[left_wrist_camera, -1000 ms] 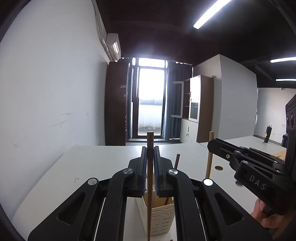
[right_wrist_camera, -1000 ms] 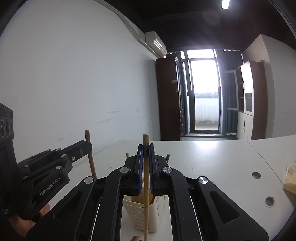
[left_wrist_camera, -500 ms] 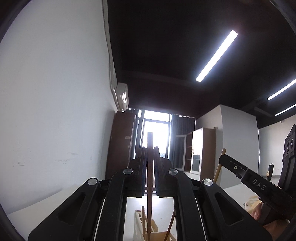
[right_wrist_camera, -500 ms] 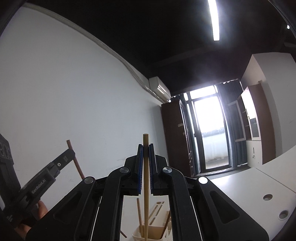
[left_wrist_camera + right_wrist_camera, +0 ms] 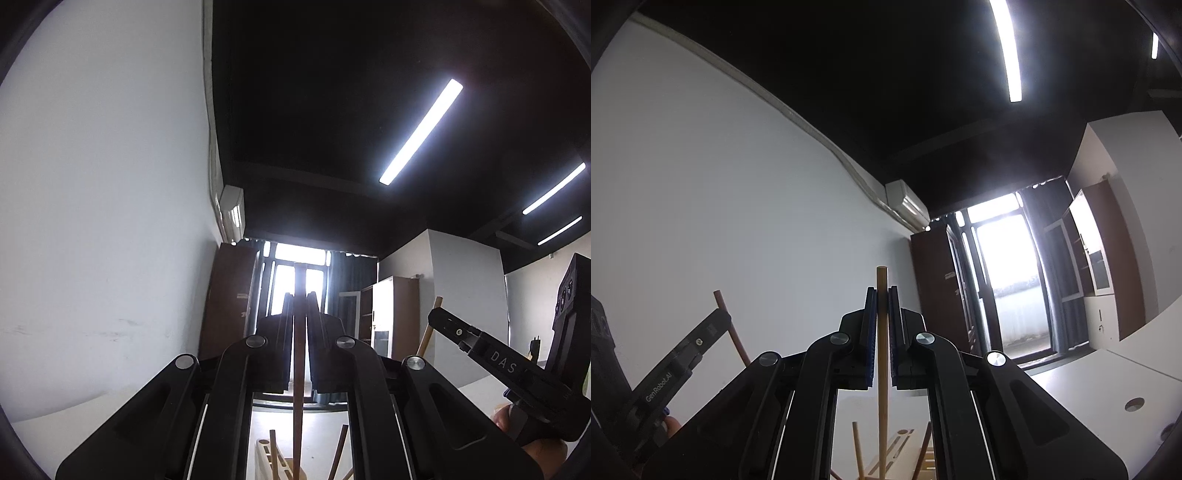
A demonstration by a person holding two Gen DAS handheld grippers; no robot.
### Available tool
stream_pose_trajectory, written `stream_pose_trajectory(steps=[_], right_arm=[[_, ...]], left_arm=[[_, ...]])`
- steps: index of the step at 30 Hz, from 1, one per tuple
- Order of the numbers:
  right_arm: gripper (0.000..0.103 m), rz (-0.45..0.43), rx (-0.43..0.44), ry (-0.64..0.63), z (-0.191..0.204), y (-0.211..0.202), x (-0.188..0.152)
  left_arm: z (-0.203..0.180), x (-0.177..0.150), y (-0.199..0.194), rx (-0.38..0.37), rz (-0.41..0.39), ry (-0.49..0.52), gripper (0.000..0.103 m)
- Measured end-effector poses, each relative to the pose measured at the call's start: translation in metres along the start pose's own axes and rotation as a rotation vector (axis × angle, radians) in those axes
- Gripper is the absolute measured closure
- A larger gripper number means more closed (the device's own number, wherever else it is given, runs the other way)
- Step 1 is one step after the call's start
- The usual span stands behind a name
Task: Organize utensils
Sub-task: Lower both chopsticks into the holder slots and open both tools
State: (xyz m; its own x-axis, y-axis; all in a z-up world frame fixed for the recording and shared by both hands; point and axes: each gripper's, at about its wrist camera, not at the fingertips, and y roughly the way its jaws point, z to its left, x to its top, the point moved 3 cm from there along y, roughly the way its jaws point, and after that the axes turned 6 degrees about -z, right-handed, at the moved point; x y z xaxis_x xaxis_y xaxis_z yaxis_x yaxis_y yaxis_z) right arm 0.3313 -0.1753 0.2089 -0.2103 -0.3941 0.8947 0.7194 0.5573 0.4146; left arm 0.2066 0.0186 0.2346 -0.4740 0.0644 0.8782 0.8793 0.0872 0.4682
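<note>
Right now each pair of tongs is clamped narrow on one chopstick: the left tongs (image 5: 300, 295) pinch a dark stick (image 5: 298, 369), the right tongs (image 5: 882, 291) a pale stick (image 5: 882, 362). Both sticks stand upright, long axis running 12 to 6 through the jaws, lower ends hanging toward the holder (image 5: 897, 458) at 6 o'clock, low in each view. Both tongs are tipped upward, so the holder sits only at the frame's bottom edge; neither hand looks clearly nearer. Other sticks (image 5: 857, 454) already lean in its slots and could foul an entry. From the left view the right tongs show at 4 o'clock, close beside. Beyond lies the white worktop (image 5: 1089, 373), with a bright window (image 5: 295, 280) at 12
</note>
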Motion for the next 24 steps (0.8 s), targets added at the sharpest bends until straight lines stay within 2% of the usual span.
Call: stream_pose_trajectory(steps=[2, 5, 10, 24], right_arm=[[0.096, 0.023, 0.006, 0.0, -0.003, 0.007, -0.008], [0.096, 0.06, -0.01, -0.032, -0.002, 0.015, -0.019], [0.096, 0.159, -0.025, -0.054, 0.001, 0.024, -0.036], [0.096, 0.366, -0.025, -0.085, -0.003, 0.043, -0.071]], left_arm=[[0.005, -0.009, 0.007, 0.014, 0.025, -0.008, 0.097], [0.017, -0.027, 0.026, 0.023, 0.103, -0.028, 0.097], [0.027, -0.052, 0.052, -0.009, 0.281, -0.059, 0.096], [0.037, -0.093, 0.071, -0.057, 0.504, -0.059, 0.096]])
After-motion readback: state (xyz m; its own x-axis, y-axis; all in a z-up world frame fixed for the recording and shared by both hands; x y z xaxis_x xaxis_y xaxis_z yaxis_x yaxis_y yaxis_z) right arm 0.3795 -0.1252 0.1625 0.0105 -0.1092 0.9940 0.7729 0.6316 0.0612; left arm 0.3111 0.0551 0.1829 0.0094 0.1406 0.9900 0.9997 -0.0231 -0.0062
